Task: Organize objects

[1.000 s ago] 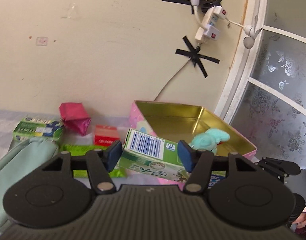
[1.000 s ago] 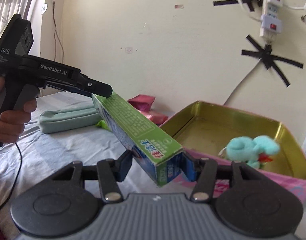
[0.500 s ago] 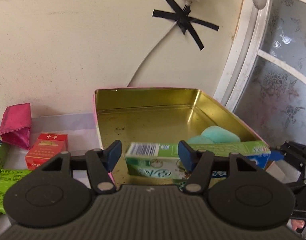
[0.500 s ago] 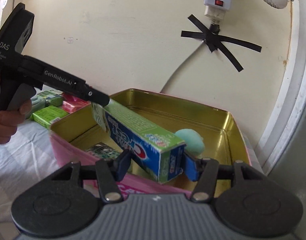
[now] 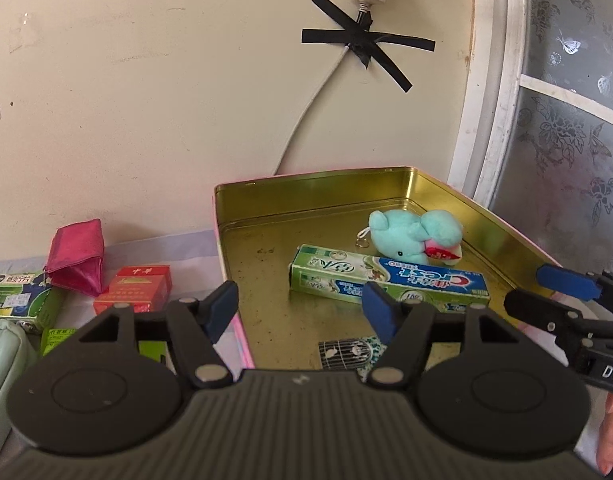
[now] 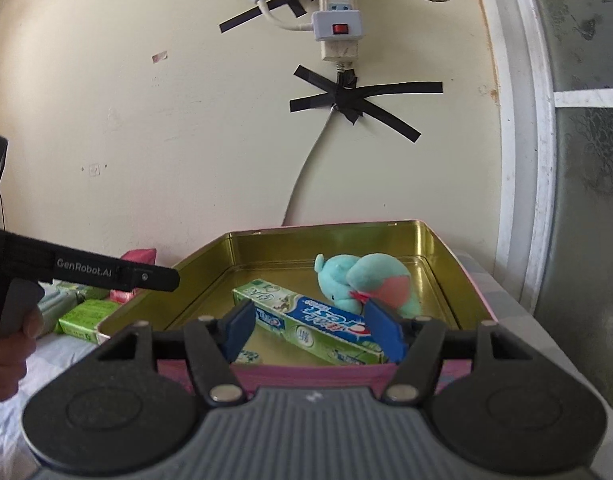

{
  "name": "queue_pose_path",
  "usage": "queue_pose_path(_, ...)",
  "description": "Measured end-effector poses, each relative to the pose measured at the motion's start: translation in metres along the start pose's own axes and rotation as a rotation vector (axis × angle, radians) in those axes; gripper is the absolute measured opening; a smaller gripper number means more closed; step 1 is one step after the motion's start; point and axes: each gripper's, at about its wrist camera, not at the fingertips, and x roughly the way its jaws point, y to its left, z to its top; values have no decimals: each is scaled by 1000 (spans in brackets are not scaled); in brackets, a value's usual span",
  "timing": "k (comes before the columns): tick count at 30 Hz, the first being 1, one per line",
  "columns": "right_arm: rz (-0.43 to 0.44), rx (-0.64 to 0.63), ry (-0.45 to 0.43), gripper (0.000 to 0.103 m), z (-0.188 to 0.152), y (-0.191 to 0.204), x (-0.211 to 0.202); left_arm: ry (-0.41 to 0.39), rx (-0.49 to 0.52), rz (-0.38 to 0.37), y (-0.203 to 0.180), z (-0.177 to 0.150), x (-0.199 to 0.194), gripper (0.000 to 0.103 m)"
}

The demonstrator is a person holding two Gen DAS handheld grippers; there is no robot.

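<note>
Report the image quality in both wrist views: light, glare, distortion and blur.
Left wrist view: even daylight, fisheye bends the window frame, a soft sheen on the gold tin, toothpaste box sharp. Right wrist view: the wall curves likewise, the plush toy looks slightly soft, no harsh shadows.

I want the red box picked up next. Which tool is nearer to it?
Left. The left tool hovers open over the tin's left wall, beside the red box. The right tool is open at the tin's opposite side, above the toothpaste box.
</note>
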Motion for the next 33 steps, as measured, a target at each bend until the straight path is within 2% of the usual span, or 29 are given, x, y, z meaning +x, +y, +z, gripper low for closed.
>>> queue_pose_path(8, -15, 124, -44, 69, -13, 10, -38, 19, -4, 49, -4, -24, -36, 71)
queue_pose_path(14, 6, 172, -18, 71, -30, 34, -48, 41, -48, 108, 14, -47, -57, 78)
queue_pose_path(18, 28, 206, -1, 78, -37, 51, -51, 45, -62, 153, 26, -65, -69, 79)
queue_pose_path(21, 39, 202, 10, 84, -42, 65, -53, 62, -73, 181, 37, -80, -73, 79)
queue_pose_path(26, 58, 182, 22, 87, -45, 86, -56, 107, -94, 223, 53, -105, -73, 79)
queue_pose_path(33, 49, 135, 24, 88, -57, 110, -53, 92, -87, 291, 68, -124, -72, 79)
